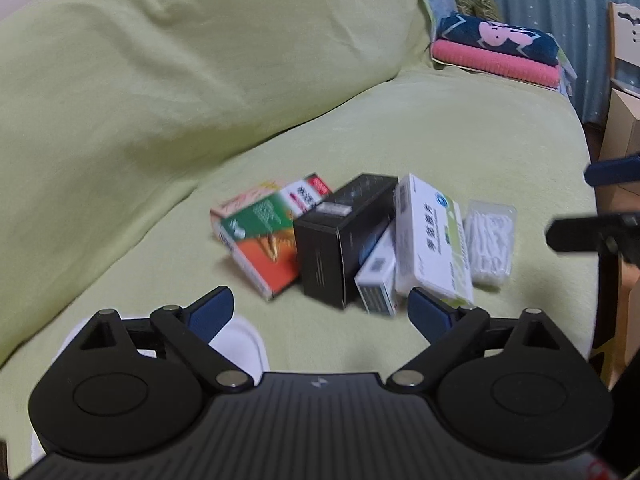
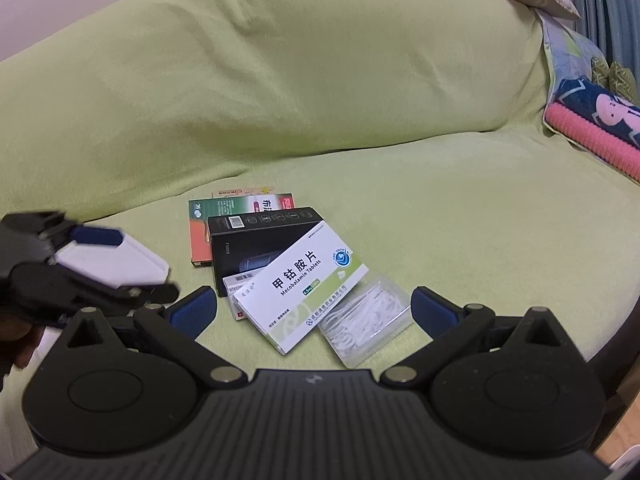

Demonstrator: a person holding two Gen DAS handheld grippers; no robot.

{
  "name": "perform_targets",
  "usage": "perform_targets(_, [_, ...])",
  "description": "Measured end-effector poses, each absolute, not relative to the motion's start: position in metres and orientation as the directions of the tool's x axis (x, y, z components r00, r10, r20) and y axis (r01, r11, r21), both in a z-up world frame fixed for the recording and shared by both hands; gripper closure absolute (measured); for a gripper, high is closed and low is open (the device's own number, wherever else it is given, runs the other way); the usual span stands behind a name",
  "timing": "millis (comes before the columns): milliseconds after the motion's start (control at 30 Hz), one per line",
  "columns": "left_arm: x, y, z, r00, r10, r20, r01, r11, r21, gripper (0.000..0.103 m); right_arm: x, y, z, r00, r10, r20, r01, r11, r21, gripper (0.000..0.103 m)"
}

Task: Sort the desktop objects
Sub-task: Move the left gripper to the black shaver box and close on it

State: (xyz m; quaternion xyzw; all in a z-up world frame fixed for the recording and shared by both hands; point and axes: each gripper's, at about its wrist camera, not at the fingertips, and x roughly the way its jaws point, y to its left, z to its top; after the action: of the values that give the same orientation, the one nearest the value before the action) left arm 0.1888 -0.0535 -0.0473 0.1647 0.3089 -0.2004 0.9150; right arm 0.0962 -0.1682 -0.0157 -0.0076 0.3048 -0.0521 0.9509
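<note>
Both grippers hover with fingers spread wide and empty: the left gripper (image 1: pixel 321 309) above a white tray (image 2: pixel 116 262), the right gripper (image 2: pixel 313 307) above the Mecobalamin box (image 2: pixel 304 282). The boxes lie heaped mid-seat on the green sofa (image 2: pixel 460 216), the black box (image 1: pixel 340 236) centremost, a clear floss-pick case (image 2: pixel 366 326) touching the Mecobalamin box toward the sofa's front edge.

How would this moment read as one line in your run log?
left hand-held gripper: open, empty | right hand-held gripper: open, empty | boxes piled: black box, white tablet box | white tray left

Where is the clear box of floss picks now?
The floss box lies on the green sofa cover, at the right end of the pile. It touches the white tablet box, just ahead of the right gripper.
</note>
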Motion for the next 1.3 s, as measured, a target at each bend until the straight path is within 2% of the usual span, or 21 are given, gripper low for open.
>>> perform_targets(200, [0.232, -0.062, -0.056, 0.698, -0.328, -0.636, 0.534, 0.831, 0.157, 0.01, 0.105, -0.173, -0.024, 0.801, -0.094, -0.591, 0.101, 0.995, -0.021, 0.001])
perform_targets(367, [0.256, -0.065, -0.066, 0.652, -0.37, -0.662, 0.587, 0.798, 0.132, 0.023, 0.108, -0.179, -0.03, 0.794, -0.092, -0.601, 0.107, 0.994, -0.011, 0.001])
perform_targets(600, [0.266, -0.067, -0.075, 0.627, -0.413, -0.661, 0.633, 0.764, 0.123, 0.032, 0.112, -0.186, -0.039, 0.781, -0.096, -0.617, 0.121, 0.993, -0.001, 0.001])
perform_targets(700, [0.27, -0.068, -0.08, 0.611, -0.415, -0.675, 0.643, 0.756, 0.117, 0.045, 0.111, -0.187, -0.04, 0.778, -0.097, -0.62, 0.124, 0.992, 0.0, 0.001])
perform_targets(867, [0.268, -0.064, -0.079, 0.599, -0.437, -0.671, 0.639, 0.766, 0.072, 0.049, 0.108, -0.188, -0.039, 0.776, -0.105, -0.622, 0.137, 0.991, 0.003, 0.001])
perform_targets(1300, [0.196, -0.032, -0.067, 0.635, -0.38, -0.673, 0.542, 0.839, 0.038, 0.054, 0.092, -0.166, -0.026, 0.784, -0.082, -0.616, 0.095, 0.995, -0.012, 0.001])
